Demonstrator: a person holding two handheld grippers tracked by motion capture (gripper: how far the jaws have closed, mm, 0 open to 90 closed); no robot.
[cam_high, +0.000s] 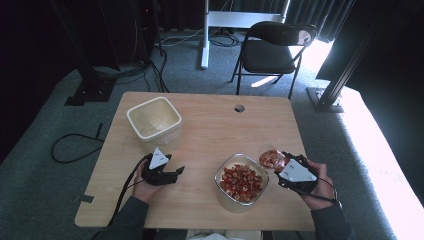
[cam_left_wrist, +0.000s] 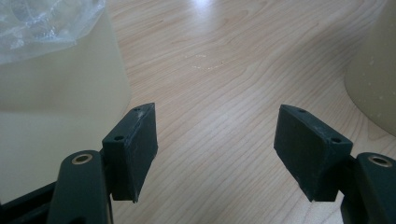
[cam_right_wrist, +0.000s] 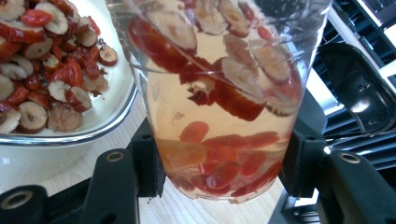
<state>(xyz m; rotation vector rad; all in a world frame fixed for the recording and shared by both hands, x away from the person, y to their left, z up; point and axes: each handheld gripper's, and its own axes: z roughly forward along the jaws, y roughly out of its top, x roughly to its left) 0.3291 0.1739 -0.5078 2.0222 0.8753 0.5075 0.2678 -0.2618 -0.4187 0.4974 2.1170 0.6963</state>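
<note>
Two containers matter to me: the cup (cam_high: 271, 159) of red date slices clamped in my right gripper (cam_high: 283, 165), and the bowl (cam_high: 241, 183) of the same slices just left of it, near the tabletop's (cam_high: 210, 125) near edge. In the right gripper view, the fingers (cam_right_wrist: 147, 163) press on the cup's lower wall, and it leans toward the bowl. I judge the coming move turns on that lean: the cup's mouth points left over the bowl's right rim. My left gripper (cam_high: 175, 172) rests farther left, fingers (cam_left_wrist: 133, 149) apart with nothing between them, near the cream bin (cam_high: 154, 120) at far left.
</note>
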